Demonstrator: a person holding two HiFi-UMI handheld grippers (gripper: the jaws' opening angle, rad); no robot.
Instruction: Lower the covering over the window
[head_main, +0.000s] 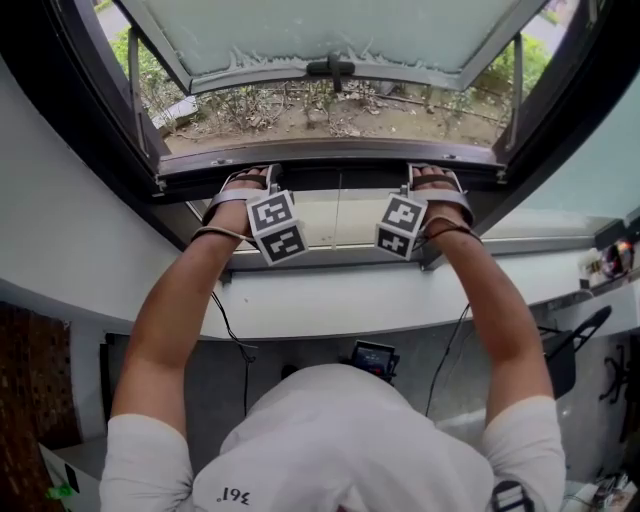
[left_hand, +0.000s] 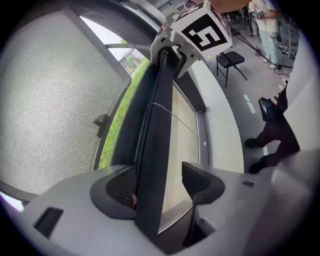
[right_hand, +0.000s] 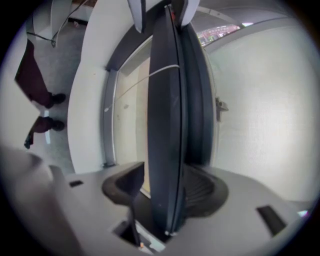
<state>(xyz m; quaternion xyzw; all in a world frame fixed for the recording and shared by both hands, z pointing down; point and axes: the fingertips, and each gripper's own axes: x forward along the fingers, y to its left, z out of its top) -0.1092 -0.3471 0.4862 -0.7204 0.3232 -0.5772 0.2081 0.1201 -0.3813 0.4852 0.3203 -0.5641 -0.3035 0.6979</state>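
The covering's stiff-looking, probably light dark rail (left_hand: 155, 150) is being straddled at two spread points by left tool (left_hand: 161, 185) and right tool (right_hand: 164, 189), jaws apart, unclamped.

Left tongs (left_hand: 160, 185), right tongs (right_hand: 165, 187): jaws apart.

Head view steeply down, gripper views close, opposite ways along shared bar (left_hand: 156, 150)
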